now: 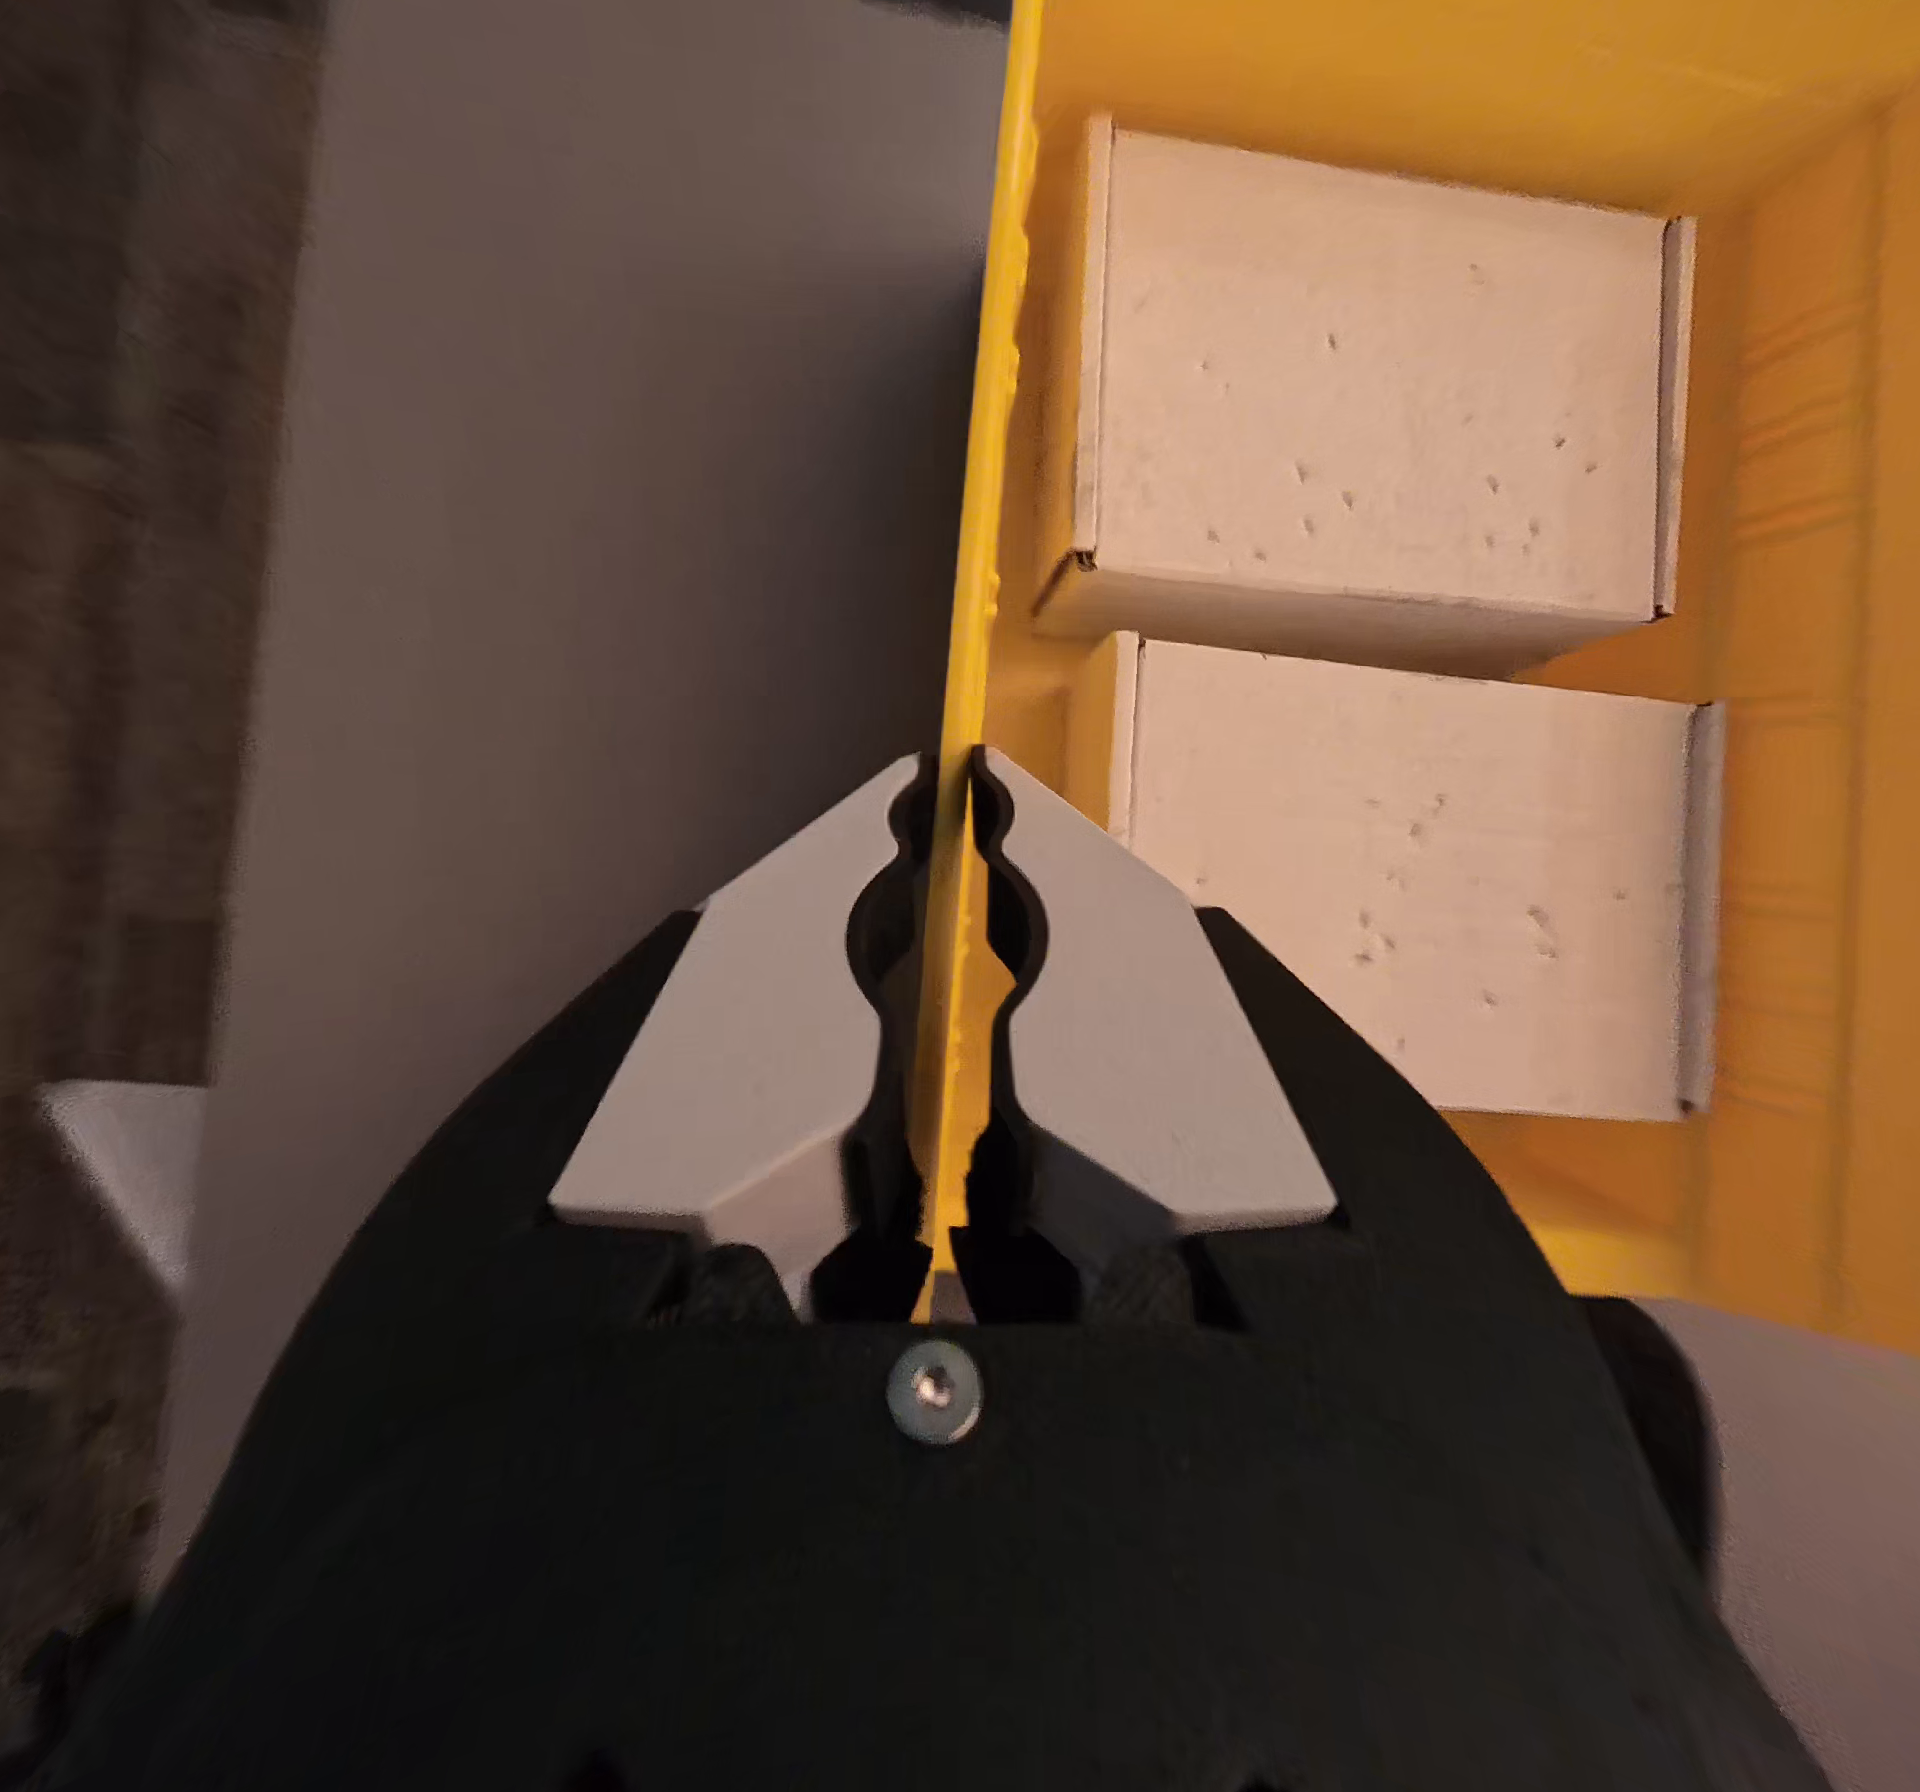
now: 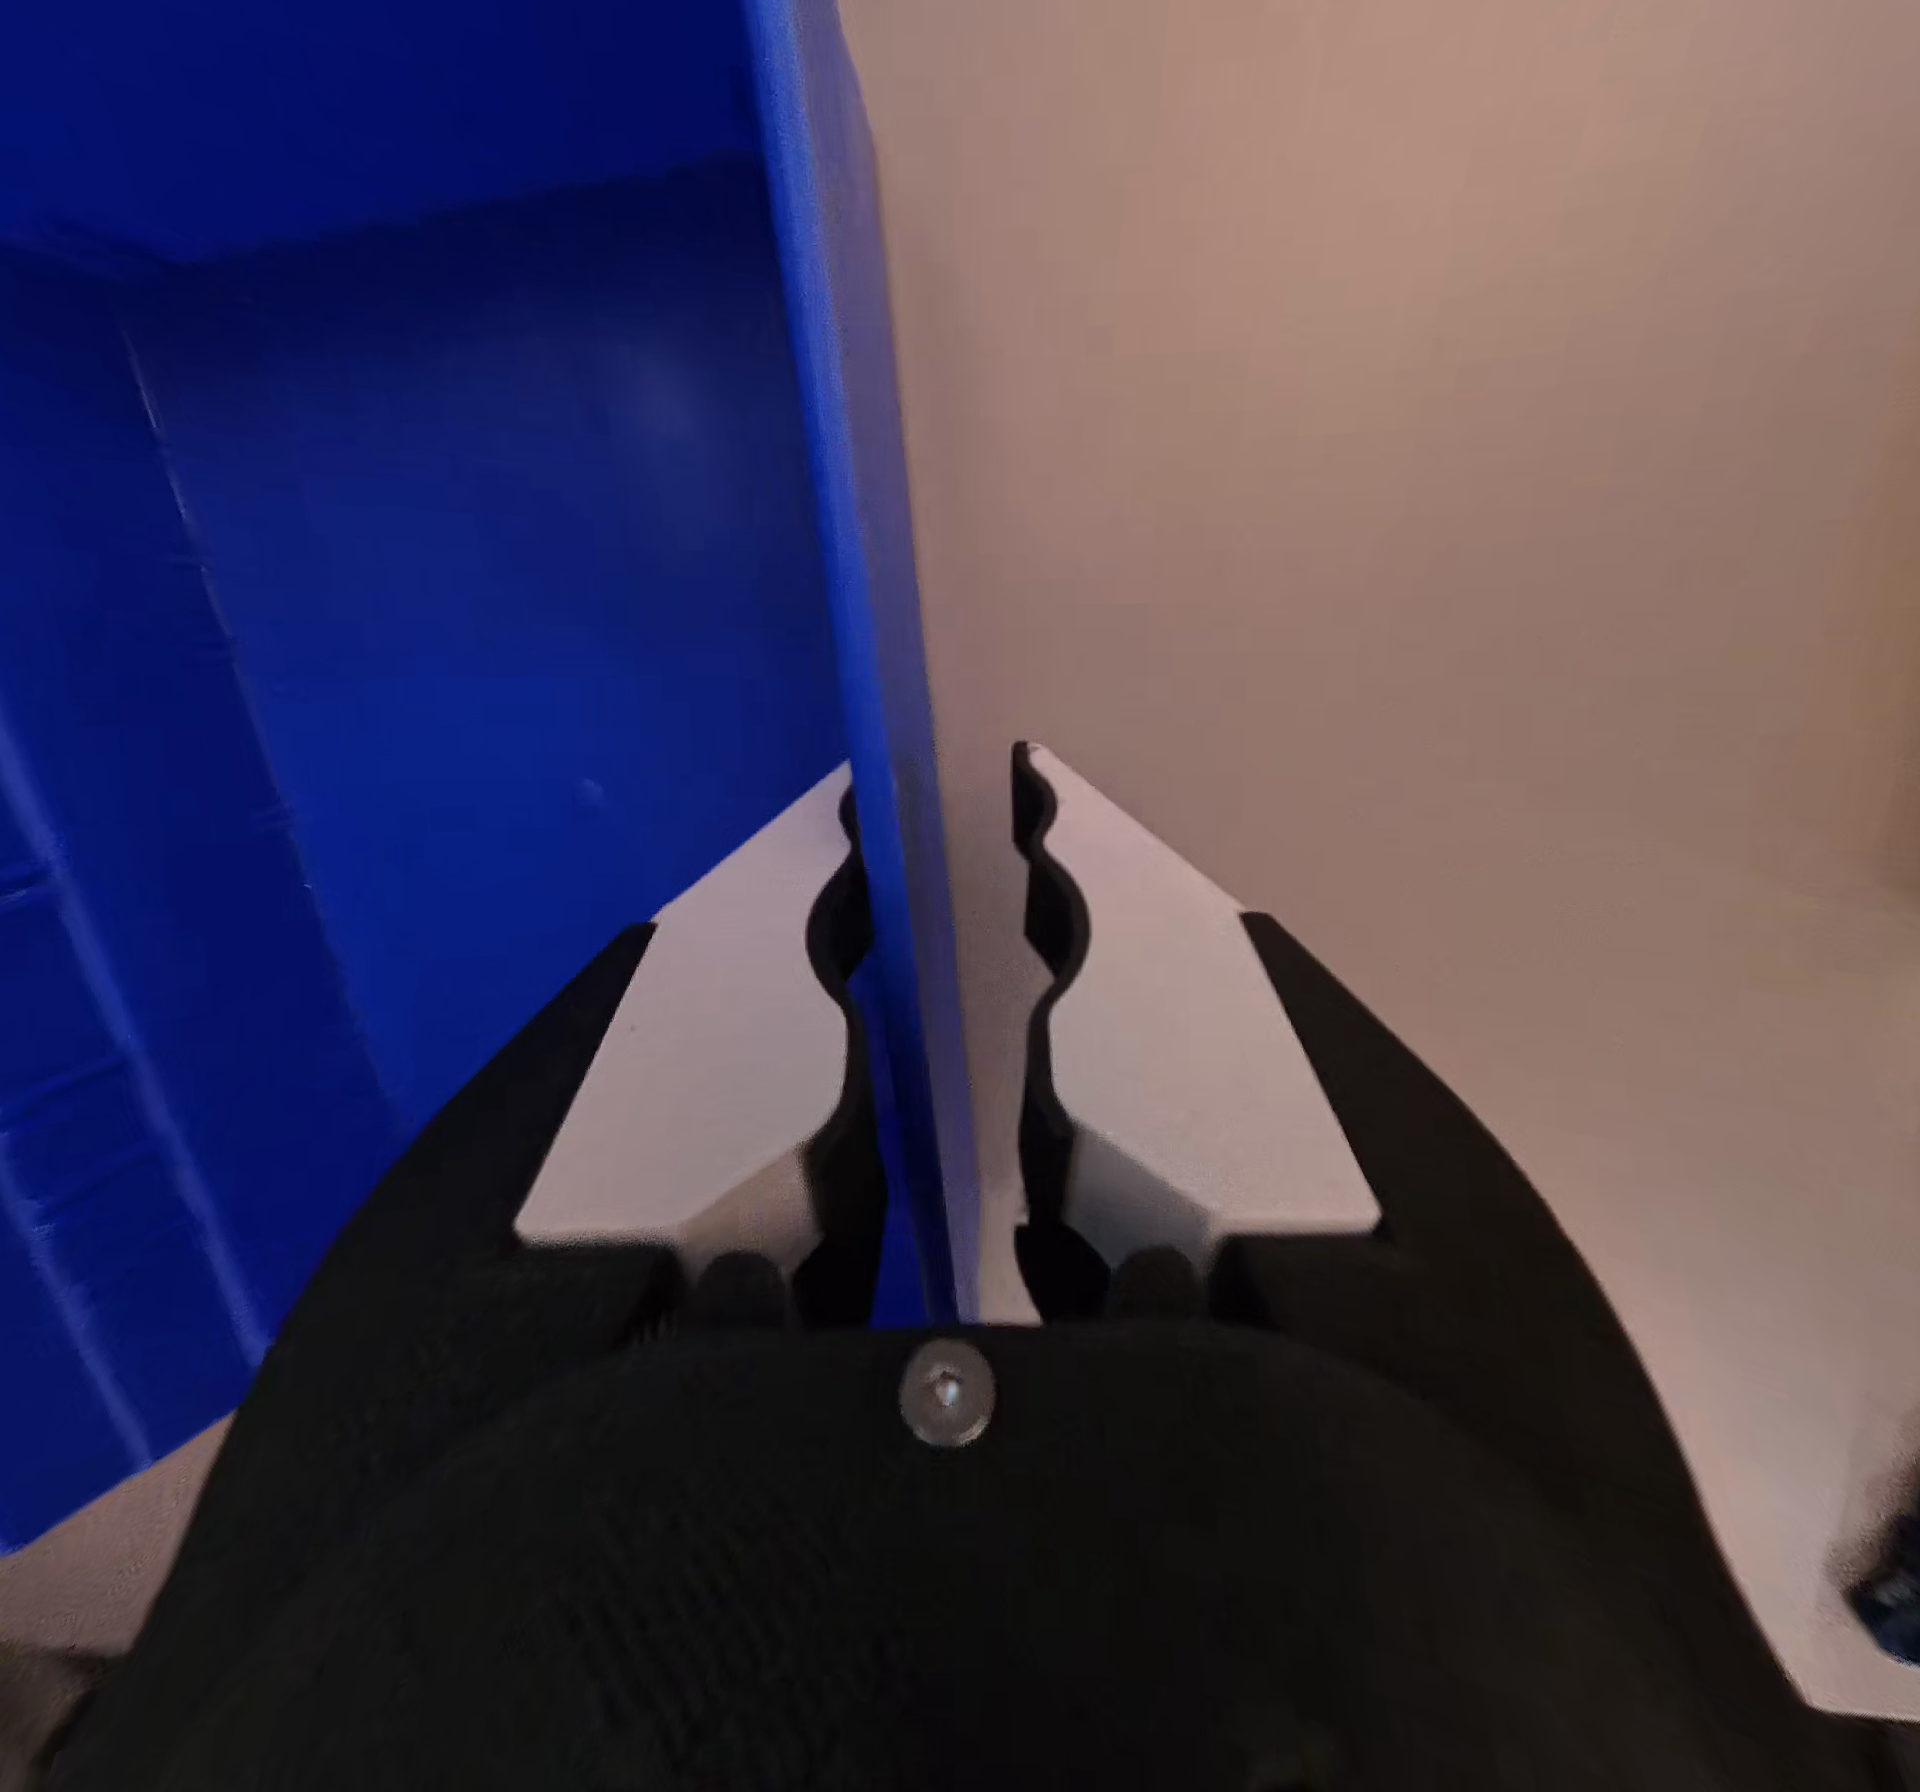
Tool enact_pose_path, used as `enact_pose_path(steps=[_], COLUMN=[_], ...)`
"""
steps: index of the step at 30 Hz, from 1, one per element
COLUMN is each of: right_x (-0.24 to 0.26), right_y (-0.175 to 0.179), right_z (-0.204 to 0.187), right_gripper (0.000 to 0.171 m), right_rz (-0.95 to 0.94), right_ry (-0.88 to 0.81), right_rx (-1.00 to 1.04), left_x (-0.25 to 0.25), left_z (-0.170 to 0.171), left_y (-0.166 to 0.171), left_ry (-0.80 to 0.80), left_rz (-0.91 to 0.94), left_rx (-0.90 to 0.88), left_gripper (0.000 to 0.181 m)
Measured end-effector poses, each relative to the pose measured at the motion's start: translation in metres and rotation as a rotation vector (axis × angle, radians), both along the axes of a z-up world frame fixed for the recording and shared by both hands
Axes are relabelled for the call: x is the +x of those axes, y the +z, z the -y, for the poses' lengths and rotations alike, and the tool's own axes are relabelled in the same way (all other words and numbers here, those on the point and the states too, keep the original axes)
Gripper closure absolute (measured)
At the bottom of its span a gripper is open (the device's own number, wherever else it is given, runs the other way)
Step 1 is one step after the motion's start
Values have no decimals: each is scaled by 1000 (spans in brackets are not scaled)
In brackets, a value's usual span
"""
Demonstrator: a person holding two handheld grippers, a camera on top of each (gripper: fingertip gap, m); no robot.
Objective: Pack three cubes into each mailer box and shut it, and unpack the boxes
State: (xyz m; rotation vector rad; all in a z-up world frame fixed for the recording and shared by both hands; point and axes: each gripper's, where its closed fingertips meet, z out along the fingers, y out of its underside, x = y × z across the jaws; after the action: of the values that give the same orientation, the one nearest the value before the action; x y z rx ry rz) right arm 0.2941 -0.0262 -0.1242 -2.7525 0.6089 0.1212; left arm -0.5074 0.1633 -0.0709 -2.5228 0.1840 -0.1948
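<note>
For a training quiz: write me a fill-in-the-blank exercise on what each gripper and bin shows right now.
1. The left gripper has its fingers shut on the wall of the ____ bin.
2. That bin holds ____ closed white mailer boxes.
3. The right gripper straddles the wall of the ____ bin.
4. A gap shows beside that wall, so the right gripper is ____.

Missing words: yellow; two; blue; open

two white mailer boxes (image 1: 1382,392), one yellow bin (image 1: 1455,17), one blue bin (image 2: 436,599)
</note>
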Motion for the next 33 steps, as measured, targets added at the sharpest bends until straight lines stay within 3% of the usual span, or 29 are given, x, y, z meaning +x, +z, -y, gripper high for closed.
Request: enact_pose_path(steps=[3, 5, 7, 10, 12, 14, 17, 19, 23, 33], right_x=[9, 15, 11, -42, -82, -118, -141, -147, -144, -127], right_y=[33, 67, 115, 214, 274, 305, 295, 274, 243, 233], right_z=[-4, -6, -16, -36, -32, -25, -33, -43, -56, -60], right_gripper=[142, 138, 128, 106, 103, 99, 99, 99, 98, 106], right_rz=[130, 213, 282, 281, 267, 212, 111, 62, -7, 23], right_ry=[8, -9, 11, 180, 273, 368, 417, 452, 448, 410], right_rx=[99, 205, 406, 923, 1253, 1425, 1393, 1334, 1210, 1190], left_x=[2, 25, 55, 110, 128, 132, 130, 128, 133, 116], left_z=[4, 13, 24, 48, 63, 68, 73, 66, 59, 52], left_y=[55, 92, 107, 79, 48, 19, -17, -30, -41, -63], left_ry=[-68, -218, -422, -800, -999, -1117, -1214, -1257, -1317, -1374], left_rz=[-154, -221, -276, -238, -259, -327, -402, -477, -457, -495], left_rx=[267, 454, 560, 440, 283, 149, -42, -65, -115, -206], left_gripper=[154, 131, 111, 85, 70, 60, 48, 50, 53, 48])
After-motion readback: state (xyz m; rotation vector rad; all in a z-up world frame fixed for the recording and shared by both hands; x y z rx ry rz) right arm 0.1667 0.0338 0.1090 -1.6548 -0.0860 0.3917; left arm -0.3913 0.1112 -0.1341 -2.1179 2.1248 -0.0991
